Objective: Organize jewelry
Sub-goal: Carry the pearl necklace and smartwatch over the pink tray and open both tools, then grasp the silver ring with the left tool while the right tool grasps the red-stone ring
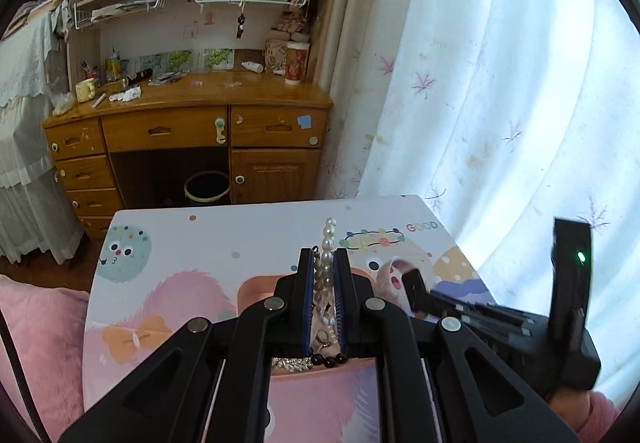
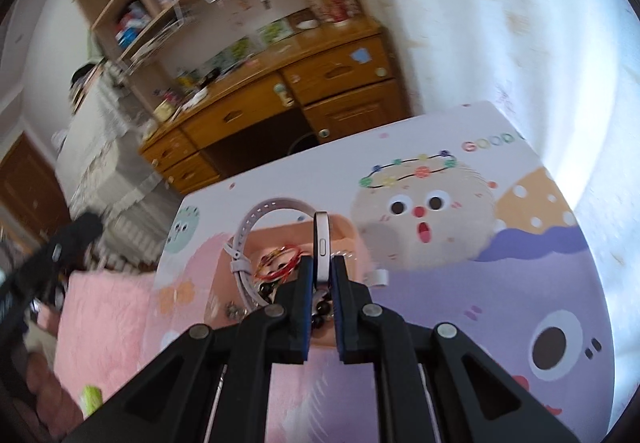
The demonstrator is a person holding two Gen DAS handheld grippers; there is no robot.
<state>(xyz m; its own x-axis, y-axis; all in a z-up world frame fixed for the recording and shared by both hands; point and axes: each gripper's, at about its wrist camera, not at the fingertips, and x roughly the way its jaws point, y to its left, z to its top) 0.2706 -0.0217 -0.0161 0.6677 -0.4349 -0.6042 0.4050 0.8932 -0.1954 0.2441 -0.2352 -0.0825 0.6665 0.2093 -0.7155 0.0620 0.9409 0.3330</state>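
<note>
My left gripper is shut on a pearl strand that sticks up past the fingertips, held above a peach tray. A silver sparkly piece and dark beads lie under the jaws. My right gripper is shut on a smartwatch with a lilac strap, held over the peach tray. Red cord bracelets and dark beads lie in the tray. The right gripper body shows blurred at the right of the left wrist view.
The tray sits on a low table with a cartoon-print top, also in the right wrist view. A pink fluffy cushion lies to the left. A wooden desk stands behind, and a white curtain hangs to the right.
</note>
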